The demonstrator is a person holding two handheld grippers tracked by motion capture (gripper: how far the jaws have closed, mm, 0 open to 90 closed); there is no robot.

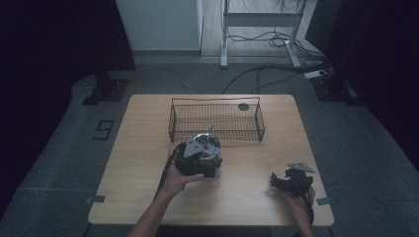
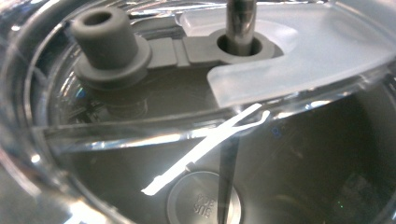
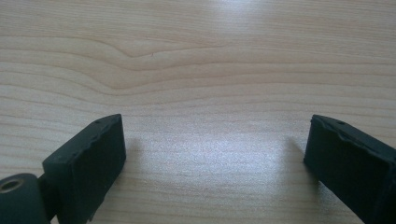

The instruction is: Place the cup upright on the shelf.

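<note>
The clear cup (image 1: 206,148) with a lid and straw stands on the wooden table (image 1: 148,163), just in front of the wire basket (image 1: 216,120). The left gripper (image 1: 196,159) sits right against it — whether its jaws are clenched I cannot tell (the left gripper view looks through clear plastic at a grey stopper (image 2: 108,44)). The right gripper (image 3: 215,158) rests well apart near the table's right edge — jaws spread wide over bare wood.

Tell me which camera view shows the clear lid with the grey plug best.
The left gripper view: the clear lid and its grey plug sit right before the camera. The high view shows the lid small, beside the left gripper. The right gripper view looks at bare table.
</note>
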